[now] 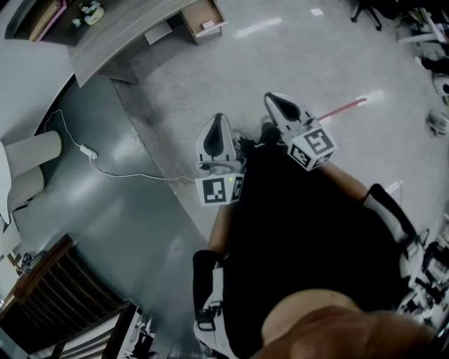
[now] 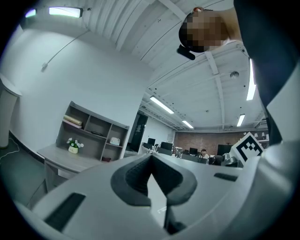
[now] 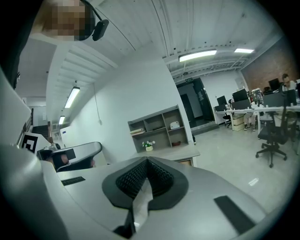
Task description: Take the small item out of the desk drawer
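Note:
The grey desk (image 1: pixel 119 36) stands far off at the top left of the head view, a wooden drawer (image 1: pixel 203 19) pulled open at its right end. A small pale item (image 1: pixel 210 25) lies in the drawer. My left gripper (image 1: pixel 218 125) and right gripper (image 1: pixel 276 102) are held side by side over the floor, well short of the desk. Both are shut and hold nothing. The left gripper (image 2: pixel 151 161) looks toward the desk (image 2: pixel 61 158) and its shelf unit (image 2: pixel 89 133). Beyond the right gripper (image 3: pixel 146 164) are the desk (image 3: pixel 174 153) and the drawer front (image 3: pixel 186 162).
A white cable with an adapter (image 1: pixel 88 150) trails over the dark floor at left. A pink strip (image 1: pixel 344 109) lies on the pale floor at right. A potted plant (image 3: pixel 148 146) sits on the desk. An office chair (image 3: pixel 272 136) stands at right; dark wooden slats (image 1: pixel 56 298) are at lower left.

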A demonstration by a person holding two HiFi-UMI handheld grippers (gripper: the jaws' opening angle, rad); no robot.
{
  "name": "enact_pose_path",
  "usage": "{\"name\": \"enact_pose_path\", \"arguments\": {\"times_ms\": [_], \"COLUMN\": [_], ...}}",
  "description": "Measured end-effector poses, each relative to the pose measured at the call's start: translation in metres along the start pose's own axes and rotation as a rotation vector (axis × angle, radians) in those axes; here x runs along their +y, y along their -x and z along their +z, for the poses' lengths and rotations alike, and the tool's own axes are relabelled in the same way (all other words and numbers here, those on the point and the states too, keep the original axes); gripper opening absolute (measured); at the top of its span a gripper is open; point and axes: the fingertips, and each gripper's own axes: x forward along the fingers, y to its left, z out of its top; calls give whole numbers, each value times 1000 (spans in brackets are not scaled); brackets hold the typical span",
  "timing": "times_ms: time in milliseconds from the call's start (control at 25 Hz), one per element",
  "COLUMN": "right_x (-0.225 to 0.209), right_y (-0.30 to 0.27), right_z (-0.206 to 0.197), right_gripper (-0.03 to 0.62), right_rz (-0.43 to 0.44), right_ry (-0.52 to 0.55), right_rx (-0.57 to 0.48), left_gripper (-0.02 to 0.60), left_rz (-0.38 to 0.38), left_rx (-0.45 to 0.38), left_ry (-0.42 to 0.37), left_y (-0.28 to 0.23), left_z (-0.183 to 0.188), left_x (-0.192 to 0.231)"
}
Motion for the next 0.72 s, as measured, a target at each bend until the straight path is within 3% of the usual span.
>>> {"name": "enact_pose_path", "arguments": {"times_ms": [400, 720], "right_x": [20, 0], "right_y": [-10, -51], "right_z": [-18, -15], "right_gripper": [-2, -2], "right_rz": [-13, -13], "right_ry": [20, 10], "right_rx": [25, 46], "left_gripper": [-3, -3], "left_rz": [-25, -12], "left_rx": [32, 51], "left_ry": [10, 28], "left_y": [12, -21], "left_z": [-11, -13], "left_x": [21, 44]}}
